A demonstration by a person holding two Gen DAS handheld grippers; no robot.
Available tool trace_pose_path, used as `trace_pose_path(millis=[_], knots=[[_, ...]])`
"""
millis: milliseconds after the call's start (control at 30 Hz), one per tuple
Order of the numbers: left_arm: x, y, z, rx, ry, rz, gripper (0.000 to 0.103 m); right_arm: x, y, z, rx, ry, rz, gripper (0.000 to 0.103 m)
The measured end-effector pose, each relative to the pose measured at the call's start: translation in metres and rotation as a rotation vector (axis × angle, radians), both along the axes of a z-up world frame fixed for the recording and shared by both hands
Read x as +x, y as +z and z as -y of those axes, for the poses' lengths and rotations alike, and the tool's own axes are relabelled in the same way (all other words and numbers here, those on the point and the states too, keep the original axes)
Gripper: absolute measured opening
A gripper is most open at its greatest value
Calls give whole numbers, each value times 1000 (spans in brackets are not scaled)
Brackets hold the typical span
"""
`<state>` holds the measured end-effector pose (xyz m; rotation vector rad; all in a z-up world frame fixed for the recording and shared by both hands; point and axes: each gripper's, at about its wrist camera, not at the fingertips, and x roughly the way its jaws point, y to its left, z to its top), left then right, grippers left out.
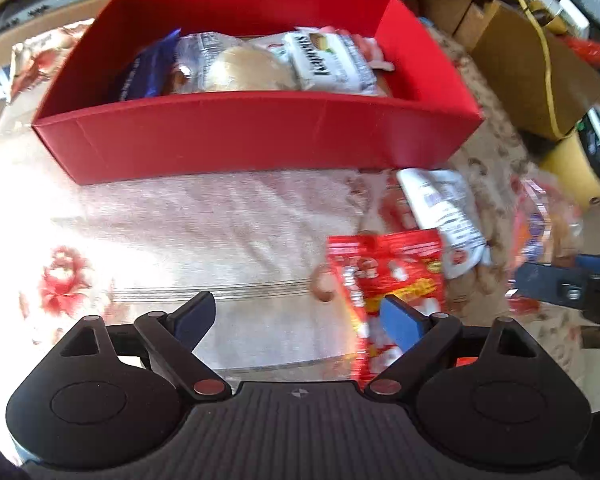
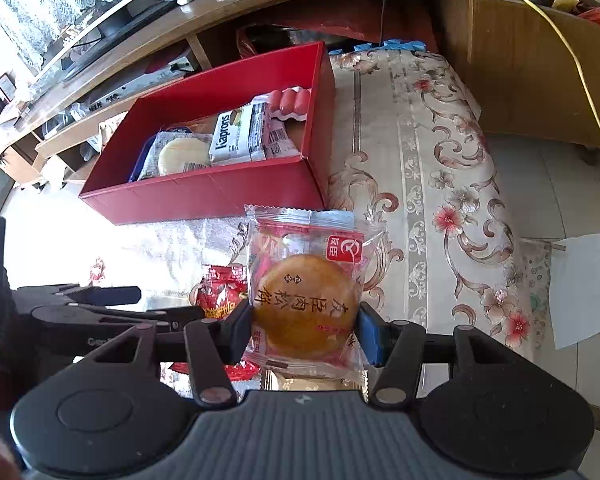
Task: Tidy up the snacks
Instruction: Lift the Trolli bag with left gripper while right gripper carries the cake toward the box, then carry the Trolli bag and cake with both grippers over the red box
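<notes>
Left wrist view. Left gripper (image 1: pixel 298 314): fingers spread wide, nothing between the pads, tilted down over the floral tablecloth (image 1: pixel 204 236). Red snack packet (image 1: pixel 386 270): lying on the cloth, partly under and just ahead of the right-hand fingertip (image 1: pixel 400 320), not gripped. White-and-blue sachet (image 1: pixel 444 216): beyond the red packet, up and to the right of the fingers, blurred. Red box (image 1: pixel 260 136): straight ahead of the fingers, well apart, open-topped, holding a Kaprons pack (image 1: pixel 328 64), a pale round cake in clear wrap (image 1: pixel 244 68) and a dark blue wrapper (image 1: pixel 148 68).

Right wrist view. Right gripper (image 2: pixel 304 326): clenched on the pastry packet (image 2: pixel 306 304), pads pressing both sides of the round brown cake, wrapper upright between the fingers. Red snack packet (image 2: pixel 220 292): on the cloth just left of the left-hand fingertip, behind the held packet. Left gripper (image 2: pixel 112 294): further left, near the red packet. Red box (image 2: pixel 204 196): ahead and left of the fingers, apart from them, with Kaprons pack (image 2: pixel 236 136), round cake (image 2: pixel 182 156) and sausages (image 2: pixel 290 102) inside. White paper sheet (image 2: pixel 582 288): far right on the floor.
</notes>
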<state>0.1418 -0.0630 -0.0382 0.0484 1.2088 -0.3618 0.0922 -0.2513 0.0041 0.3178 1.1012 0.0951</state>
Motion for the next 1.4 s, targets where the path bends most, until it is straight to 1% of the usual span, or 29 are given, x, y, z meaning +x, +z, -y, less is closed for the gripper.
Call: trace_pose_path(millis=[100,233,333,433,533,567,600,667,700,833,1033,1133,1200,1333,1400], knots=[[-3,3,13,-31,-29,-1,93,0,2,3,2,-12,8,53],[2,-2,28,-73,-22,-36,94,-1,5,11,9,-38,19,53],[4,-9,39,-49,-16,-26,97,0,6,16,9,-54,24,53],[1,-9,47,-6,-25,9,96,0,6,17,9,-52,23,53],[-4,-8,50,56,-53,56,80,0,8,16,14,-48,32,53],[-6,-7,49,69,-58,68,73,1,9,16,15,-47,36,53],[-7,-6,47,78,-63,77,69,1,9,15,14,-45,37,53],[-8,-5,43,75,-68,77,63,2,7,14,8,-40,29,53],[-9,-5,41,72,-69,72,62,2,5,13,3,-39,23,53],[-10,-3,36,71,-71,68,61,3,-4,15,-11,-44,-18,53],[-12,-2,32,60,-71,68,60,1,-18,15,12,-41,-57,55],[-11,-2,33,53,-66,66,60,5,-27,13,-11,-37,-81,55],[-10,-2,32,53,-69,68,61,6,-33,13,-9,-38,-94,61],[-10,-3,32,50,-71,70,63,13,-44,6,-34,-21,-115,62],[-10,-3,33,53,-75,74,66,17,-46,0,-54,0,-102,71]])
